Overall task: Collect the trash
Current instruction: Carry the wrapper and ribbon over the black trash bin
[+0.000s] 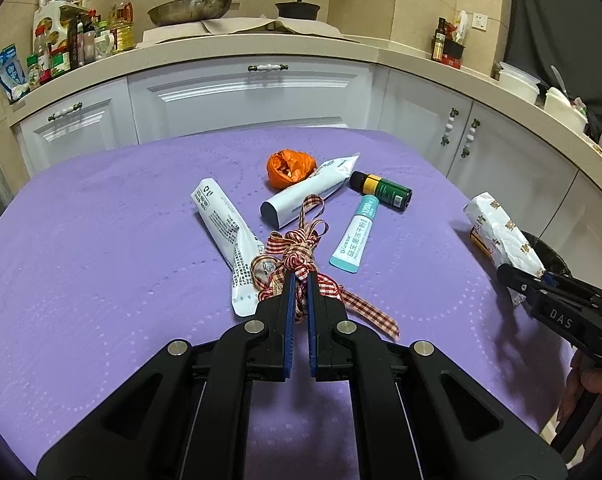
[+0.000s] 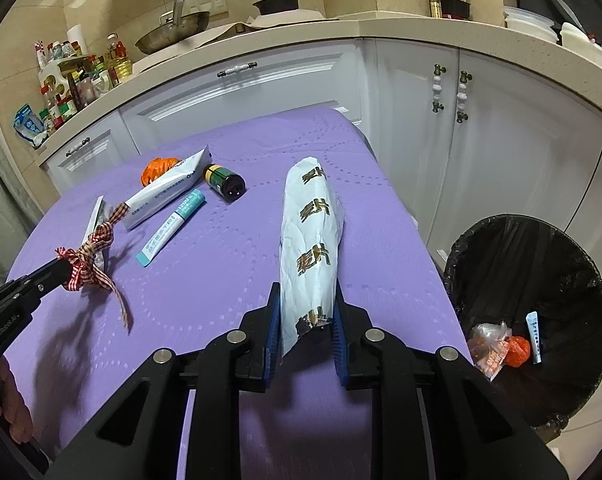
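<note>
Two grippers work over a purple worktop (image 2: 221,280): the left gripper (image 1: 299,276) has its fingers clamped on a checked ribbon (image 1: 301,252), the right gripper (image 2: 306,312) pinches a white packet (image 2: 309,240). Beside the worktop, a black-lined bin (image 2: 541,248) holds a small tube (image 2: 535,336) and crumpled wrappers (image 2: 497,348).

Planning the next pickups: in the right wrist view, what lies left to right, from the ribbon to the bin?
Checked ribbon → teal-capped tube → dark green bottle → white printed wrapper in the right gripper → black-lined trash bin.
</note>
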